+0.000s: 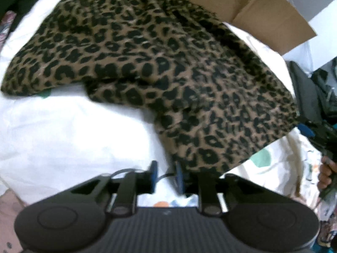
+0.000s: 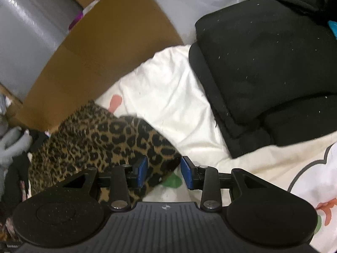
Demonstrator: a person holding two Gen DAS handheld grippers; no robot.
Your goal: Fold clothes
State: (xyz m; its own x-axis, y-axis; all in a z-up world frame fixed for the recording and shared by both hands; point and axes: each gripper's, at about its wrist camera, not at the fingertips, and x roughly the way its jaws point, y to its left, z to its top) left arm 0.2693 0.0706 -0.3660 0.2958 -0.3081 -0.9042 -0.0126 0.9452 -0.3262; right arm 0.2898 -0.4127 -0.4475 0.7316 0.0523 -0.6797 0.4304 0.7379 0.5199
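white bedding (image 1: 63,130) with pale cartoon prints covers a bed, and every place below is given relative to the leopard-print garment (image 1: 160,67) spread across it. behind the garment stands an open brown cardboard box (image 1: 263,14). in the right wrist view, beyond the garment's corner, sits a folded black garment (image 2: 267,67) in a neat stack, probably set aside there as finished work, with white bedding between the two.

the garment lies partly doubled over itself, one layer overlapping another, so folding looks under way rather than done.

the left hand-held gripper (image 1: 166,177) sits at the garment's near edge with its blue pads parted; the cloth edge lies against the right-hand pad, but nothing looks pinched between them, so it reads as open. the right hand-held gripper (image 2: 164,171) hovers at the garment's other corner, jaws apart, the cloth corner lying between the pads without being squeezed. both seem placed at the near hem to take hold for the next fold. a person's fingers (image 1: 326,172) show at the far right edge.
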